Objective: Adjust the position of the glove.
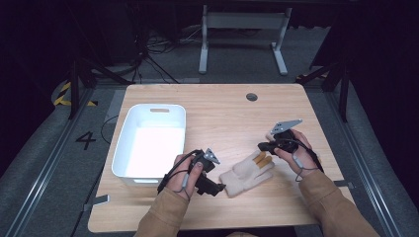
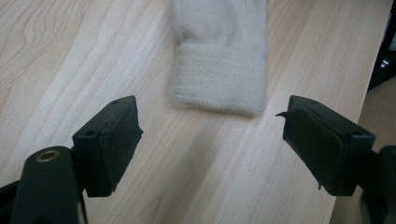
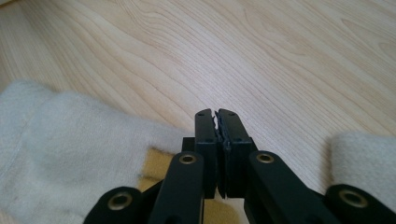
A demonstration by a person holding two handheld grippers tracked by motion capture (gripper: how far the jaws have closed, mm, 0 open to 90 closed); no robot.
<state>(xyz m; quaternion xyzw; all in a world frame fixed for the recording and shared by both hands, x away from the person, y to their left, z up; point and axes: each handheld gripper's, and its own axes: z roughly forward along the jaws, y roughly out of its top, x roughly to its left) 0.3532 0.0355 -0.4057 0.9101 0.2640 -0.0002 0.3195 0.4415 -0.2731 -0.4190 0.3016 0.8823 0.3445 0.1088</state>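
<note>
A cream knitted glove (image 1: 245,174) with yellow fingertips (image 1: 262,159) lies flat on the wooden table (image 1: 222,116), near the front edge. My left gripper (image 1: 220,187) is open just short of the glove's ribbed cuff (image 2: 219,74), which sits ahead of its spread jaws (image 2: 210,140). My right gripper (image 1: 261,146) hovers at the glove's finger end. In the right gripper view its jaws (image 3: 218,116) are shut, with nothing visible between the tips. Cream fabric (image 3: 70,154) and a yellow patch (image 3: 156,163) lie under and beside them.
A white plastic bin (image 1: 123,143) stands on the table's left half, and it looks empty. A round cable hole (image 1: 251,97) sits near the far edge. The left gripper's cable (image 1: 170,175) trails toward the bin. Bare wood spreads across the table's middle and right.
</note>
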